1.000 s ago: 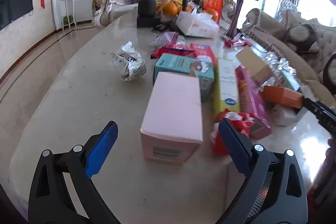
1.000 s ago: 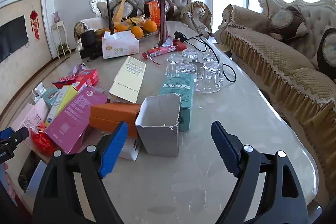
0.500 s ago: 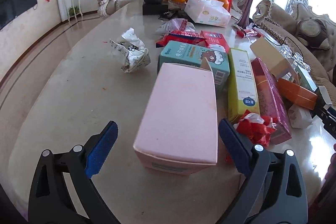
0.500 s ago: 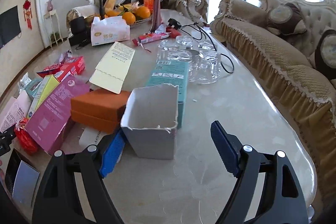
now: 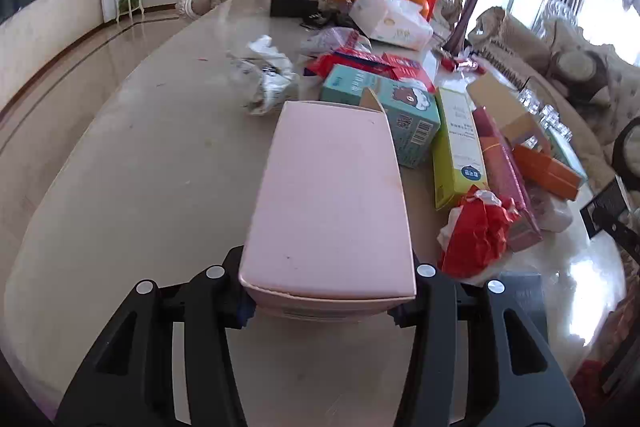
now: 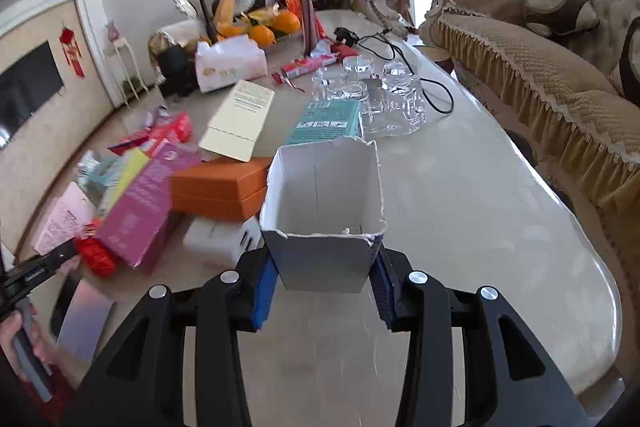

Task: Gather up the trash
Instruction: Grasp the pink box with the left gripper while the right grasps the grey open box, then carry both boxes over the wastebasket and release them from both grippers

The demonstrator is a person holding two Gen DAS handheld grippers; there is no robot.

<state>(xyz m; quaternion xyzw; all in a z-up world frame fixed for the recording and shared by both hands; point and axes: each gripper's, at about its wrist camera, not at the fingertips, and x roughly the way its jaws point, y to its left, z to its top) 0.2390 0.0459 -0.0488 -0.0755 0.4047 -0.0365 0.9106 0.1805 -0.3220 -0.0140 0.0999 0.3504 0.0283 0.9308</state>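
Left wrist: fingers (image 5: 240,307) behind pink box (image 5: 332,203)

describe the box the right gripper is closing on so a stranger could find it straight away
On the long marble table, look beside the sofa-side edge, in front of the cluster of drinking glasses. The torn-open white carton sits between the right gripper fingers, right of the orange box; alone among the boxes, it is open-topped, ragged-rimmed and empty.

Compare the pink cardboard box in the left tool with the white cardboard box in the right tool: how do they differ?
The pink cardboard box is closed; the white cardboard box is open, with a torn rim. The pink one looks long and flat, the white one short and deep. Each sits clamped between a tool's fingers: left tool, right tool.
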